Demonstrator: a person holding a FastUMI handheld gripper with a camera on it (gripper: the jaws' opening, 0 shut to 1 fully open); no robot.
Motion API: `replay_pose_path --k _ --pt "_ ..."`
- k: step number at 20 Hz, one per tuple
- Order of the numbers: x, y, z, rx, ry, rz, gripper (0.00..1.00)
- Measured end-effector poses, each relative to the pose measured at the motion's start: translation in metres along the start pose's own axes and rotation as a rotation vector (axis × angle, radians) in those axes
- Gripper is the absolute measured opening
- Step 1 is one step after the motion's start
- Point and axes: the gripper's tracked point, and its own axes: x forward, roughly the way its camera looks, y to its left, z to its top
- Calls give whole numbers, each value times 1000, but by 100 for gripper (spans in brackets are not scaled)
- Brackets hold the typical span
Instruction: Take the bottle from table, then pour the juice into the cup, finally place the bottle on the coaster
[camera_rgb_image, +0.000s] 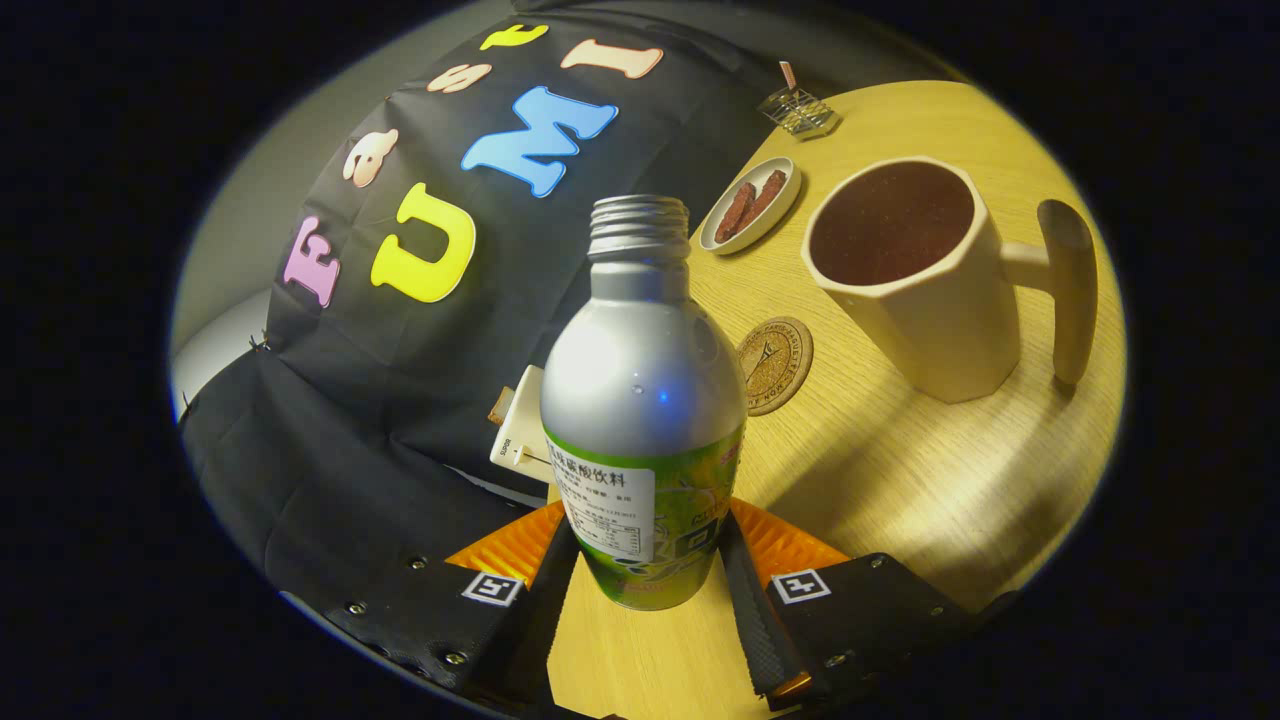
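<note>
So the claw (648, 560) has the bottle (645, 400) pinched between its fingers, cap off, tilted a bit, looks lifted off the tabletop (900, 480). The cup (925, 280), ahead and right of the claw, already looks full of dark juice, so I'd guess pouring's done. Only thing left: setting the bottle on the coaster (775, 365) just beyond it, which sits bare

A round wooden table (900, 470) under warm light, casting strong shadows; black cloth wall (400, 400) just behind the table's edge, pale wall (250, 200) beyond the cloth.
</note>
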Motion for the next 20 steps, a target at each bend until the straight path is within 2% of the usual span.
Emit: replay_pose_path --k 7,20 --pt "-2 -5 5 126 -13 12 75" --pt "4 11 9 394 -18 96 75"
